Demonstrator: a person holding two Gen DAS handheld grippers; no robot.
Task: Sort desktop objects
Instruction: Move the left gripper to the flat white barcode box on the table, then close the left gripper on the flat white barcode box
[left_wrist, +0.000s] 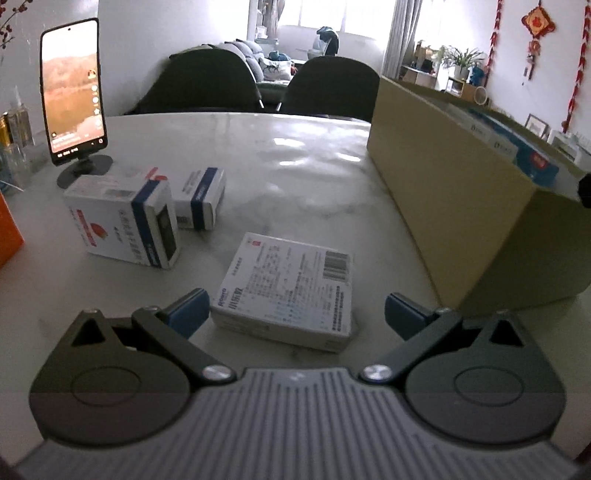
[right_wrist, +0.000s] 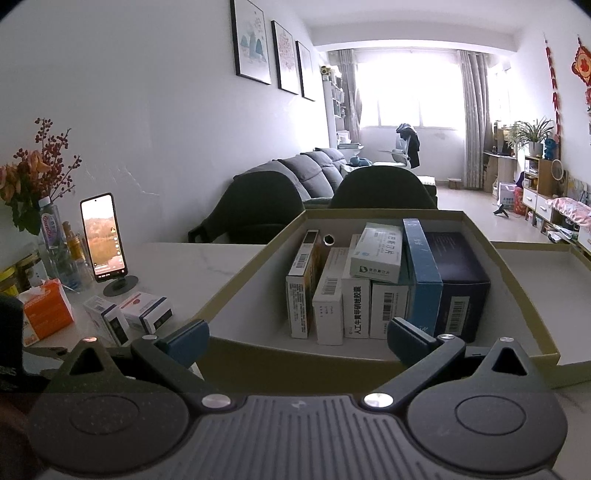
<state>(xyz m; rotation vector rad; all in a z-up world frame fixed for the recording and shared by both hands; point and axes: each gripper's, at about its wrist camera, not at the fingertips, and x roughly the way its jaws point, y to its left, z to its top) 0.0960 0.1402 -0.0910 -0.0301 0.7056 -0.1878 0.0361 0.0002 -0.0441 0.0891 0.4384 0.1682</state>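
Observation:
A flat white medicine box (left_wrist: 291, 291) lies printed side up on the marble table, just ahead of my open left gripper (left_wrist: 295, 314), whose blue pads flank its near end without touching. Two more white boxes with blue bands stand behind it to the left, a larger one (left_wrist: 125, 218) and a smaller one (left_wrist: 201, 197). The tan cardboard box (left_wrist: 454, 206) stands to the right. In the right wrist view my right gripper (right_wrist: 297, 338) hangs open and empty over that box's near wall (right_wrist: 295, 356). Inside, several medicine boxes (right_wrist: 369, 288) stand side by side.
A phone on a stand (left_wrist: 74, 92) glows at the table's far left, with bottles, flowers (right_wrist: 33, 173) and an orange tissue pack (right_wrist: 46, 308) beside it. Two dark chairs (left_wrist: 258, 85) sit behind the table. The box's lid (right_wrist: 535, 266) lies to the right.

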